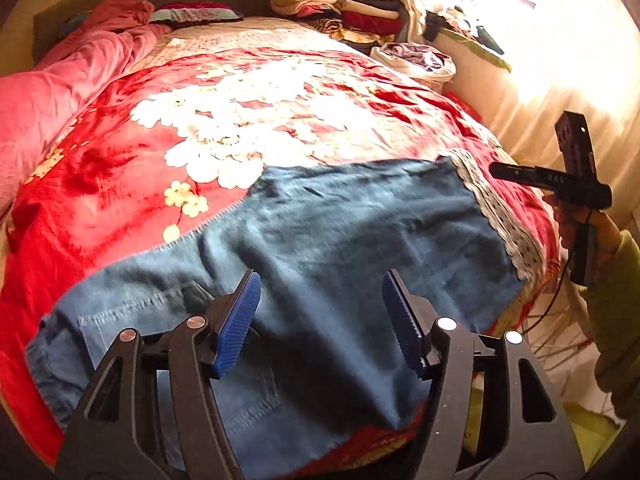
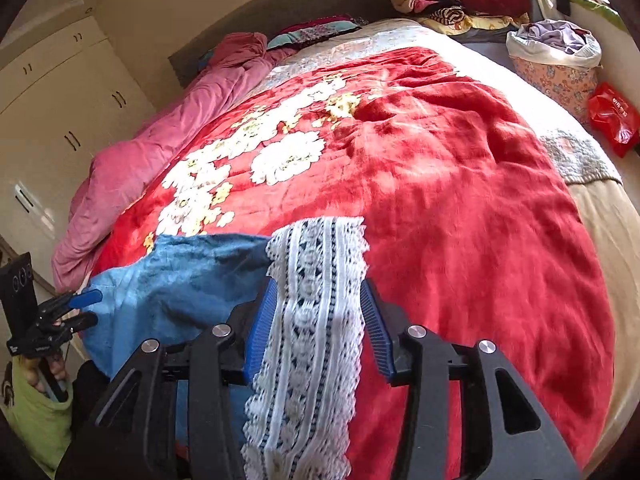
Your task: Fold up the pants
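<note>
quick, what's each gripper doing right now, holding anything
Left gripper: open, nothing held, above the blue denim pants.
Right gripper: open, the pants' white lace hem lies between its pads, not pinched.

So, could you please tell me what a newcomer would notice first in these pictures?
The bright red floral blanket covering the bed stands out first. Across its near edge lie the blue denim pants, their white lace hem on the right between the right gripper's open fingers. Folded clothes are stacked at the far corner.

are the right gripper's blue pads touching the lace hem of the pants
Cannot tell. In the right wrist view the lace hem lies between the right gripper's open pads, but its edges overlap them, showing no clear gap or contact.
</note>
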